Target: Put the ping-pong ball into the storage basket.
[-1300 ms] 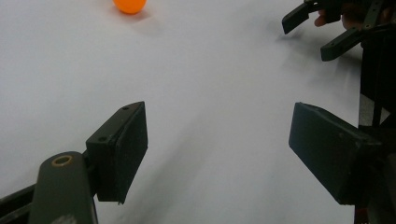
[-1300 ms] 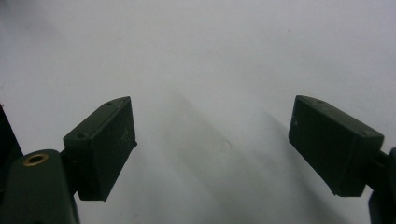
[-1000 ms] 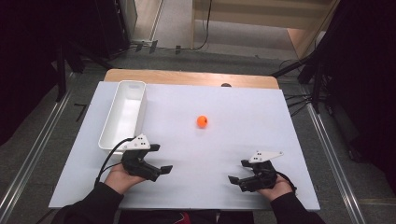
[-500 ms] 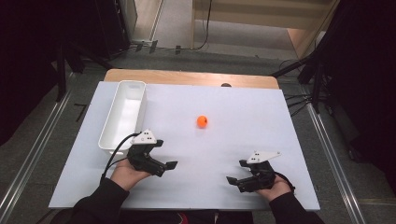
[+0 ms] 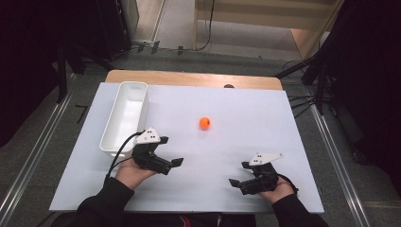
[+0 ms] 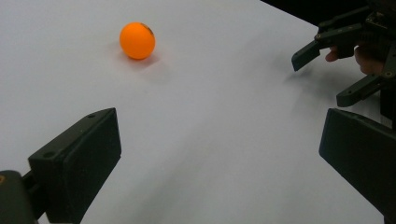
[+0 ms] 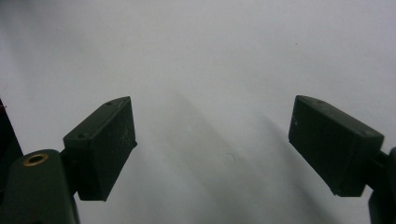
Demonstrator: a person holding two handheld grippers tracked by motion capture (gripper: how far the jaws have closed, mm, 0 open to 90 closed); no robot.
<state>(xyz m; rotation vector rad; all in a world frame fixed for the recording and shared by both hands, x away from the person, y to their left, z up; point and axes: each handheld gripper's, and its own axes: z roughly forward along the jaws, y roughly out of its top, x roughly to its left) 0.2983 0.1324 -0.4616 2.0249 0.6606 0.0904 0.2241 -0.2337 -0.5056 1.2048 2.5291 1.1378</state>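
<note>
Near table's front edge, your left gripper [image 5: 171,152] hangs with jaws spread wide, holding nothing, aimed right and forward toward orange ball [image 5: 204,123]. Your left hand [image 5: 135,171] grips it from below. Ball sits mid-table, well apart from both grippers. Your right gripper [image 5: 240,173] also gapes empty, low over white table [image 5: 246,113]. White tray [image 5: 124,116] lies just beyond left gripper.

White table [image 5: 265,123]: orange ball [image 5: 204,123], tray [image 5: 124,118].
</note>
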